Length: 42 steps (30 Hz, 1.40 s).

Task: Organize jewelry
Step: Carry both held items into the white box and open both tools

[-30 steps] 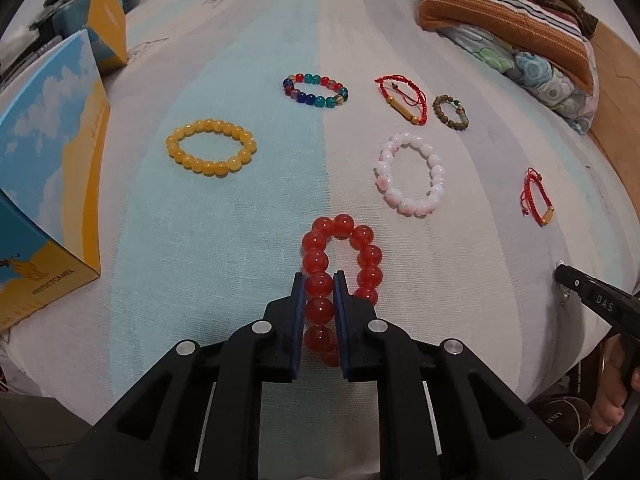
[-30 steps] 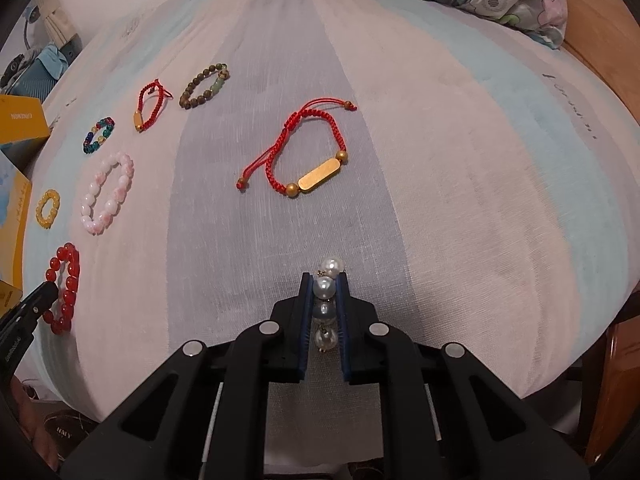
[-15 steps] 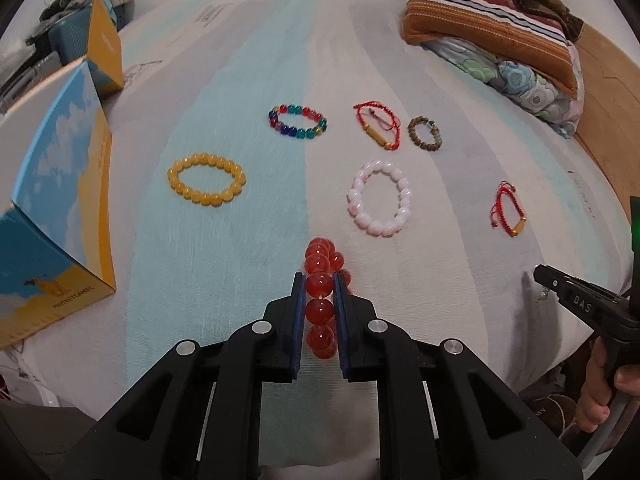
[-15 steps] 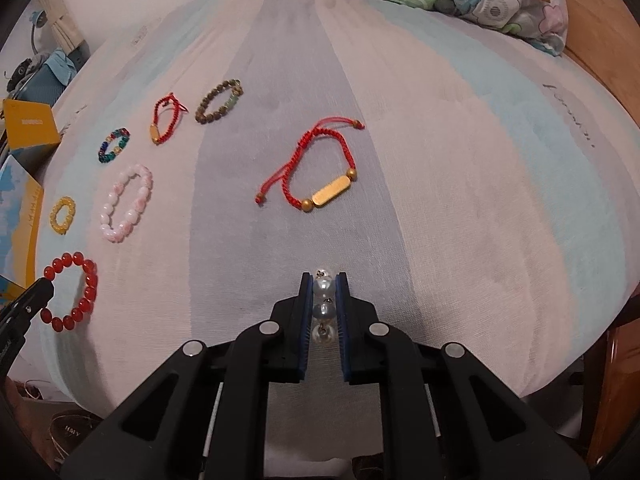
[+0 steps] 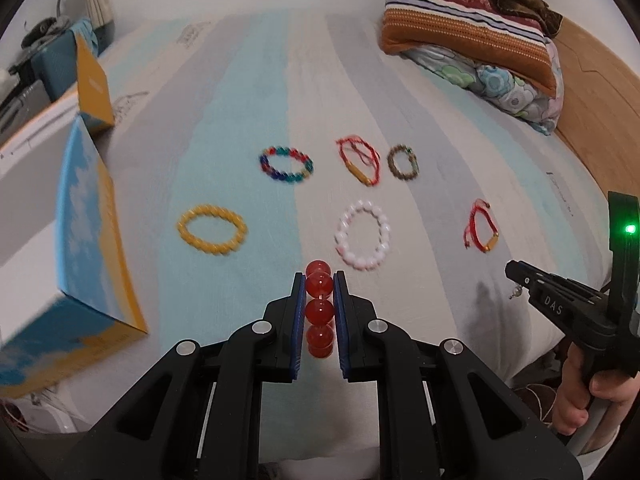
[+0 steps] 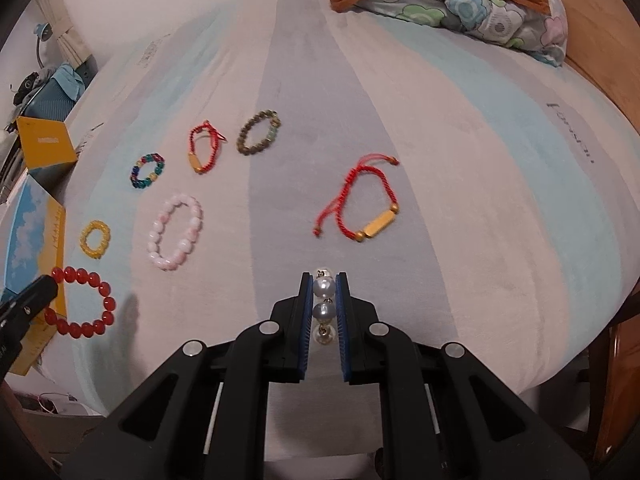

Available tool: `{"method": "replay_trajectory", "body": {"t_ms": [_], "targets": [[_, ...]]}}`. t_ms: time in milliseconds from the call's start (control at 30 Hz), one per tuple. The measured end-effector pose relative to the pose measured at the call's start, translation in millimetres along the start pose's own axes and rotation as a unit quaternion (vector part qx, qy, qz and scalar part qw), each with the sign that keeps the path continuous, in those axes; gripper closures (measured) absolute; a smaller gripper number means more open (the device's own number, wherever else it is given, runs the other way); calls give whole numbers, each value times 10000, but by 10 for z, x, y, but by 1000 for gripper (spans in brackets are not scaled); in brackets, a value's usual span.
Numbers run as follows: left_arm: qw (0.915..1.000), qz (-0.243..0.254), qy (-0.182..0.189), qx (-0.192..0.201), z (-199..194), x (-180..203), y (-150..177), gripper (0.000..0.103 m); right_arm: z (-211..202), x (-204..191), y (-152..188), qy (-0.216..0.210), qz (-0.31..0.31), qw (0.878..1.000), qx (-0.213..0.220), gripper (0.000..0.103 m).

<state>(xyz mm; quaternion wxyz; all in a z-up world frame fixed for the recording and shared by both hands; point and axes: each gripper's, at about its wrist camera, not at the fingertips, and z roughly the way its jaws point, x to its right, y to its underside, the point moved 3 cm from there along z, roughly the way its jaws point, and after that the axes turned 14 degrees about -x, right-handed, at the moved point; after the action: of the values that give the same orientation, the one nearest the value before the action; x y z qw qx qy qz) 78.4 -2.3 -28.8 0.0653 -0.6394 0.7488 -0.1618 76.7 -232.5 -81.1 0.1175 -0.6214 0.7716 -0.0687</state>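
Note:
My left gripper (image 5: pixel 319 280) is shut on a red bead bracelet (image 5: pixel 319 310) and holds it above the bed; the bracelet hangs as a ring in the right wrist view (image 6: pixel 82 303). My right gripper (image 6: pixel 324 280) is shut on a pearl bracelet (image 6: pixel 324 300) lifted off the sheet; it shows at the right of the left wrist view (image 5: pixel 516 274). On the striped sheet lie a yellow bead bracelet (image 5: pixel 211 229), a pink bead bracelet (image 5: pixel 363 235), a multicolour bead bracelet (image 5: pixel 285 164), a brown bead bracelet (image 5: pixel 403 161) and two red cord bracelets with gold bars (image 5: pixel 359 159) (image 6: pixel 362 204).
A blue and yellow box (image 5: pixel 72 248) stands open at the left on the bed. Folded striped and flowered bedding (image 5: pixel 472 36) lies at the far right. A wooden bed frame (image 5: pixel 596 112) runs along the right edge. The bed's front edge drops off just below both grippers.
Both grippers have risen and pulled back from the sheet. The red bead bracelet has come off the bed in the left gripper. The pearl bracelet stays held in the right gripper.

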Motion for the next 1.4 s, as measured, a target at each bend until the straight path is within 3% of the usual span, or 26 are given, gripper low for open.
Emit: {"method": "replay_trajectory", "body": {"t_ms": [267, 467, 900, 1167, 1400], "targets": [[9992, -173, -253, 259, -392, -307, -200, 90, -336, -481, -169, -20, -307, 9993, 194, 92], [9975, -387, -300, 516, -764, -640, -271, 90, -620, -1063, -319, -14, -684, 9968, 413, 92], [9844, -1365, -675, 879, -1460, -1949, -12, 90, -1103, -2760, -240, -347, -1810, 9800, 747, 92], [9710, -2021, -1029, 757, -1570, -2762, 399, 90, -984, -3883, 94, -590, -2658, 9608, 524, 92], [9610, -2444, -1206, 462, -1362, -3322, 729, 90, -476, -4450, 319, -534, -3008, 9522, 54, 92]]}}
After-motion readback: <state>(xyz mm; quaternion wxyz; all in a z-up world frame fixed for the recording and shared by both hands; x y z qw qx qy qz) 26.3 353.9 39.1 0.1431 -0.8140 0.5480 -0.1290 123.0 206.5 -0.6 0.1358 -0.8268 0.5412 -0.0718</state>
